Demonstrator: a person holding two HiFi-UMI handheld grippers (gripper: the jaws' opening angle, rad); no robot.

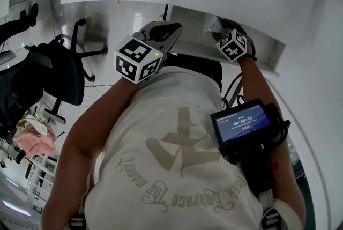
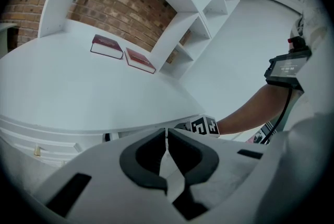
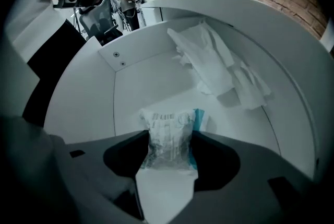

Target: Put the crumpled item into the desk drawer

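The crumpled item, a clear printed packet (image 3: 169,139) with a blue edge, stands upright between my right gripper's (image 3: 168,137) jaws, and both pads touch its sides. That gripper points down into the open white desk drawer (image 3: 141,87), with the packet just above the drawer floor. In the head view the right gripper (image 1: 218,28) reaches into the drawer (image 1: 270,57) under the desk edge. My left gripper (image 2: 167,137) is shut with nothing in it and hovers in front of the desk (image 2: 78,87). The head view shows the left gripper (image 1: 166,30) left of the drawer.
A crumpled white plastic bag (image 3: 219,66) lies at the back of the drawer. Two dark red books (image 2: 107,46) (image 2: 140,59) lie on the desk by white shelves (image 2: 198,3). A black office chair (image 1: 59,71) stands to the left. A screen device (image 1: 242,123) is strapped to the right forearm.
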